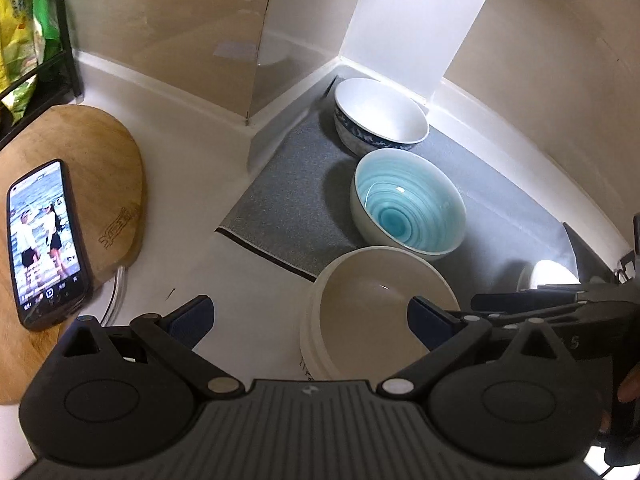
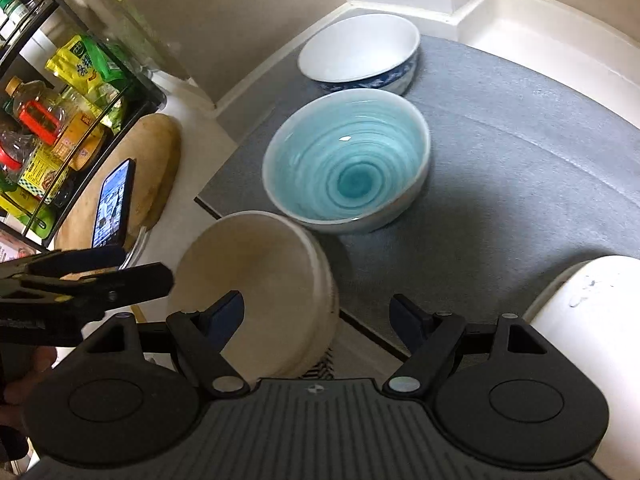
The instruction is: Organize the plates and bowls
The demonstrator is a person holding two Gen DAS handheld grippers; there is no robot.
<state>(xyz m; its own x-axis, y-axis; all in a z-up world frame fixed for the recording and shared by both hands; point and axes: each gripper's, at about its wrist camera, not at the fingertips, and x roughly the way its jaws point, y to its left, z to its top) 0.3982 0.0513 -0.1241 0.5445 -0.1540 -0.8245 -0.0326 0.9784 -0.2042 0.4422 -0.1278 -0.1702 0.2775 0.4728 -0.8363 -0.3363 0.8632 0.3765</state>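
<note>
Three bowls stand in a row on a grey mat point(image 1: 288, 200) point(image 2: 500, 152): a blue-patterned white bowl point(image 1: 378, 116) point(image 2: 360, 50) at the back, a turquoise swirl bowl point(image 1: 408, 204) point(image 2: 348, 160) in the middle, and a cream bowl point(image 1: 380, 312) point(image 2: 260, 280) nearest, at the mat's front edge. My left gripper point(image 1: 310, 318) is open, its jaws either side of the cream bowl's left rim. My right gripper point(image 2: 318, 312) is open over the cream bowl's right rim. Neither holds anything.
A wooden cutting board point(image 1: 80, 184) point(image 2: 156, 168) with a phone point(image 1: 44, 240) point(image 2: 114, 204) lies to the left. A black rack of bottles and packets point(image 2: 52, 120) stands beyond it. A white dish point(image 2: 588, 320) sits at the right. Walls close the back corner.
</note>
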